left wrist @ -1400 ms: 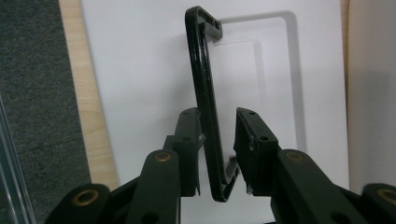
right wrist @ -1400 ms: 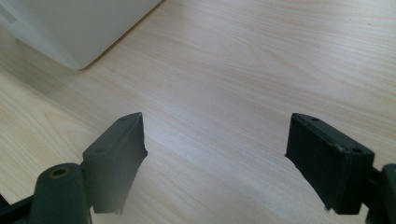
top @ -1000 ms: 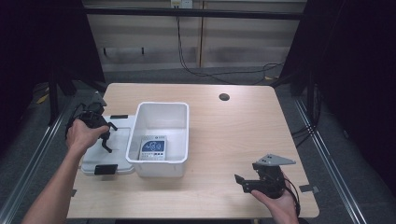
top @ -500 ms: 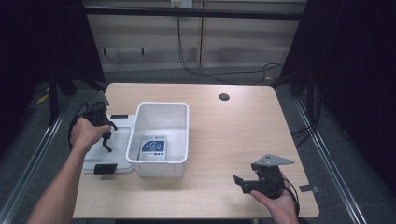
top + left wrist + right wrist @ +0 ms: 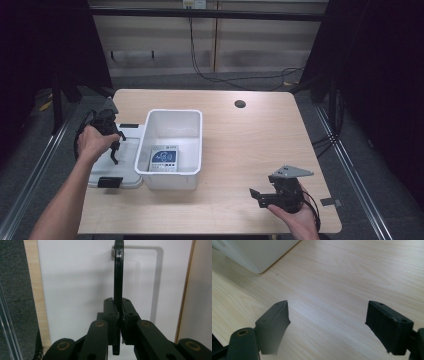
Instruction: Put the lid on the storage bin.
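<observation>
Left gripper view has the jaws of the left gripper [image 5: 117, 322] pinched together on a thin black latch [image 5: 118, 290], one of the lid's clips as far as I can tell, standing upright from the white lid [image 5: 75, 290]. The grip is edge-on across the latch's thin side, likely because that is the one part of the flat lid that offers a hold for lifting it.

From the high view, the lid [image 5: 107, 172] lies flat just left of the bin [image 5: 175, 147], touching or nearly touching its wall, with a second black clip [image 5: 107, 182] at its near edge. The bin is open and holds a small printed card [image 5: 164, 158] on its floor, so the lid is probably meant to go back on. The left gripper [image 5: 112, 142] hangs over the lid's far half; the left hand [image 5: 92, 141] grips from above, wrist bent down, forearm running out to the near left table [image 5: 250, 125] corner.

In the right gripper view, the right gripper [image 5: 327, 327] has its fingers [image 5: 274, 322] wide apart over bare wood, holding nothing. It sits well right of the bin near the front edge [image 5: 260, 196], jaws aimed towards the bin, hand low, seemingly waiting.
</observation>
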The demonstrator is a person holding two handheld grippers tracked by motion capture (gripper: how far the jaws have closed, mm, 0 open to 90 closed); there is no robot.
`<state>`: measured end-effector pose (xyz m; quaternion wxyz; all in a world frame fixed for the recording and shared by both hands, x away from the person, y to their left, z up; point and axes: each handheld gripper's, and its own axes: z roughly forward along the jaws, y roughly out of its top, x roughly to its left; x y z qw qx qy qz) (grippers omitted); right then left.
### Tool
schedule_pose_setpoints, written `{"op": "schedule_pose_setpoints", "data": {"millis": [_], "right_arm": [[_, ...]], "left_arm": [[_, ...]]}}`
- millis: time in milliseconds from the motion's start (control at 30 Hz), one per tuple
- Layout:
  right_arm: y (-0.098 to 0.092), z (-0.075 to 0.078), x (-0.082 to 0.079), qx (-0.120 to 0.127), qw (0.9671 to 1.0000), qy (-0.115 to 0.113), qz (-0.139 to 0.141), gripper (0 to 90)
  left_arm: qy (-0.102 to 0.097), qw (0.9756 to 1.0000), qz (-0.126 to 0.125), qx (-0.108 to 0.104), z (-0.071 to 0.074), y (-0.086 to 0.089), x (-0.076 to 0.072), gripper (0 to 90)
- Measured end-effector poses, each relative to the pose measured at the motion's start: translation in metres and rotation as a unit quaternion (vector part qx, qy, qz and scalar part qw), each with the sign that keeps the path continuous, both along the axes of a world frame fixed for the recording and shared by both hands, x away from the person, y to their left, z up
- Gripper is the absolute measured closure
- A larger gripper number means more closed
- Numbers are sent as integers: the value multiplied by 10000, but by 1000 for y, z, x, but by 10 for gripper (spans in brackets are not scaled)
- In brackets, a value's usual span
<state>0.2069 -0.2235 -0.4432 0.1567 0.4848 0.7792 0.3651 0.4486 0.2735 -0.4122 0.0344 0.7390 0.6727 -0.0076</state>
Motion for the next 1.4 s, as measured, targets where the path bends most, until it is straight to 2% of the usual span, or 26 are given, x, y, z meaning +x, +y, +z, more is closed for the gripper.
{"op": "schedule_pose_setpoints", "data": {"millis": [200,267,367,500,567,767,833,900,933,1133,1300,1400], "right_arm": [[0,0,0,9,10000,-8,4,182],[0,0,0,8,10000,8,3,180],[0,0,0,16,10000,20,6,180],[0,0,0,17,10000,27,-6,180],[0,0,-1,18,10000,28,-36,180],[0,0,0,11,10000,14,6,179],[0,0,0,24,10000,15,0,180],[-1,-1,0,18,10000,40,-13,179],[-1,-1,0,16,10000,38,-12,179],[0,0,0,13,10000,56,-31,179],[-1,0,0,1,10000,35,-64,176],[-1,0,-1,-7,10000,30,-59,176]], "left_arm": [[-109,9999,43,-7,5,2,-4,847],[-56,10000,10,-4,8,3,-4,847],[-94,9999,-1,71,14,2,-7,847],[-137,9999,8,-18,23,4,-8,846],[-218,9998,-32,-12,27,5,-9,847],[-166,9995,-155,-207,38,10,-12,847],[-235,9993,-128,-269,44,14,-15,847],[-208,9992,-184,-301,49,19,-16,847],[-284,9989,-131,-351,54,22,-18,846],[-345,9983,-140,-456,63,32,-22,847],[-367,9982,-97,-454,70,36,-25,848],[-406,9980,-151,-457,76,36,-26,846]]}}
